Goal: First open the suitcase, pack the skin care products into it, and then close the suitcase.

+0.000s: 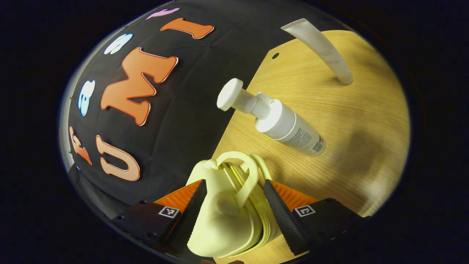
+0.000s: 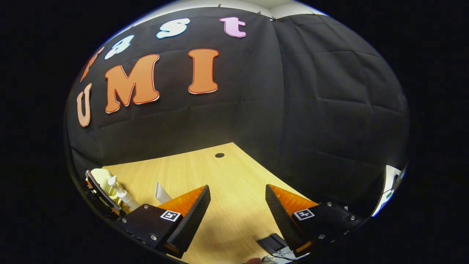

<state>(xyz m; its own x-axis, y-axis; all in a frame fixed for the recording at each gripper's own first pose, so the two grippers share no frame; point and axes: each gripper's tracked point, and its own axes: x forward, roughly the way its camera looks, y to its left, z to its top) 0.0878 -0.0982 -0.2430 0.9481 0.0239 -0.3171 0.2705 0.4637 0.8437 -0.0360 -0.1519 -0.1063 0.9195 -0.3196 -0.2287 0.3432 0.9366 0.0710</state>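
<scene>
Your left gripper (image 1: 234,205) is straddling the pale yellow suitcase (image 1: 223,223), its fingers spread to either side of the shell. Whether both pads are actually pressing on it, you cannot tell from the left gripper view. The suitcase's looped handle (image 1: 244,176) is standing up between the fingertips, and the case is sitting at the edge of the wooden table (image 1: 366,124). Just beyond the handle, a white pump bottle (image 1: 282,123) is standing on the tabletop, and farther off a white tube (image 1: 322,47) is standing near the far side of the table.

Your right gripper (image 2: 237,205) is hovering over bare wood with its fingers wide apart and nothing between them. In the right gripper view, the suitcase is showing small at far left, with the pump bottle and the tube beside it. A small dark object (image 2: 272,242) is lying near the right finger at the table's near edge.
</scene>
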